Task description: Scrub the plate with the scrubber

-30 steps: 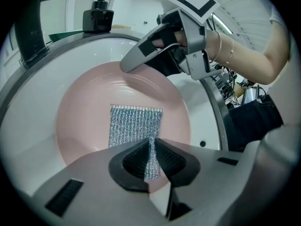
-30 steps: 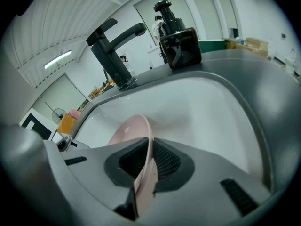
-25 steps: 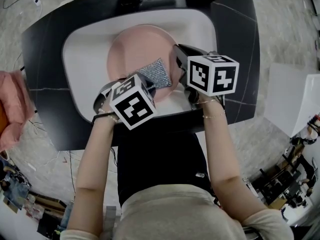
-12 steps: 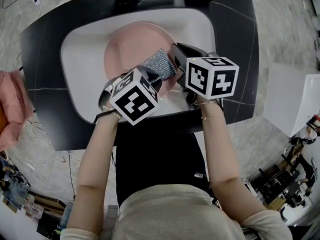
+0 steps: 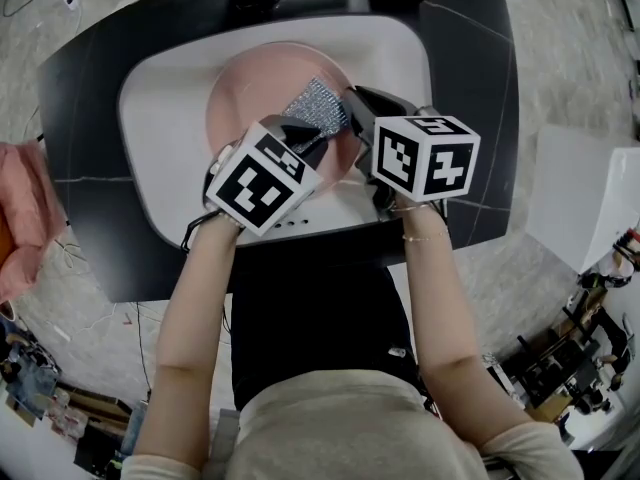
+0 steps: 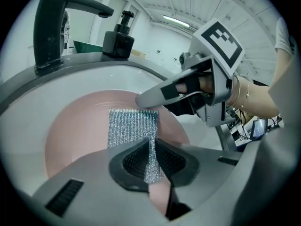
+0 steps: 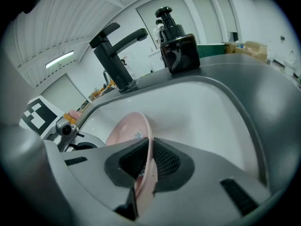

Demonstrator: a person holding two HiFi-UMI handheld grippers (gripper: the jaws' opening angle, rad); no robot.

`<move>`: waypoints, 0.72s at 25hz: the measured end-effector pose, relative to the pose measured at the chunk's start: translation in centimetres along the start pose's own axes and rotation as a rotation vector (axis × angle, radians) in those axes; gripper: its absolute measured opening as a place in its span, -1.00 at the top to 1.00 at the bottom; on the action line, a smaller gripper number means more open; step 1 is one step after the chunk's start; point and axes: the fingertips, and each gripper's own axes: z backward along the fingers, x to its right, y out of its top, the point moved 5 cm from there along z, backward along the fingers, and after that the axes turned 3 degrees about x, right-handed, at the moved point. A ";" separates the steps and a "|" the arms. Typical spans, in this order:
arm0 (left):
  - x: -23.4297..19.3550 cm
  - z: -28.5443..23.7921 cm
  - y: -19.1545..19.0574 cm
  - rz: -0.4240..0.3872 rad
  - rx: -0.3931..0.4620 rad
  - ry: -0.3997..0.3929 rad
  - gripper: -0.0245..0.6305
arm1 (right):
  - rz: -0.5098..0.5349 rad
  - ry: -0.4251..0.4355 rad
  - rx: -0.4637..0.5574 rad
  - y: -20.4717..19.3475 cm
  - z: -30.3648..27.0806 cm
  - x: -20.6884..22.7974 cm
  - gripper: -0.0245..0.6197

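Observation:
A pink plate [image 5: 260, 93] lies tilted in the white sink [image 5: 170, 118]. My right gripper [image 5: 352, 103] is shut on the plate's right rim [image 7: 146, 173], which runs edge-on between its pads. My left gripper [image 5: 300, 133] is shut on a silver mesh scrubber [image 5: 318, 106]; the mesh [image 6: 131, 126] spreads flat on the plate's face [image 6: 75, 131] ahead of the jaws. In the left gripper view the right gripper [image 6: 150, 98] reaches in from the right onto the plate's far rim, just beyond the scrubber.
A black faucet [image 7: 117, 55] and a black soap dispenser [image 7: 176, 44] stand behind the sink on the dark counter [image 5: 480, 88]. A pink cloth [image 5: 25, 208] hangs at the left edge. A white sheet [image 5: 585, 193] lies on the floor at right.
My left gripper has carried the scrubber up and to the right across the plate, toward the right gripper. The right gripper and plate have barely moved.

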 end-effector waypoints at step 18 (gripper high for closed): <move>-5.2 2.1 -1.0 0.079 0.040 0.130 0.76 | 0.003 0.018 0.002 -0.1 -0.1 0.1 0.80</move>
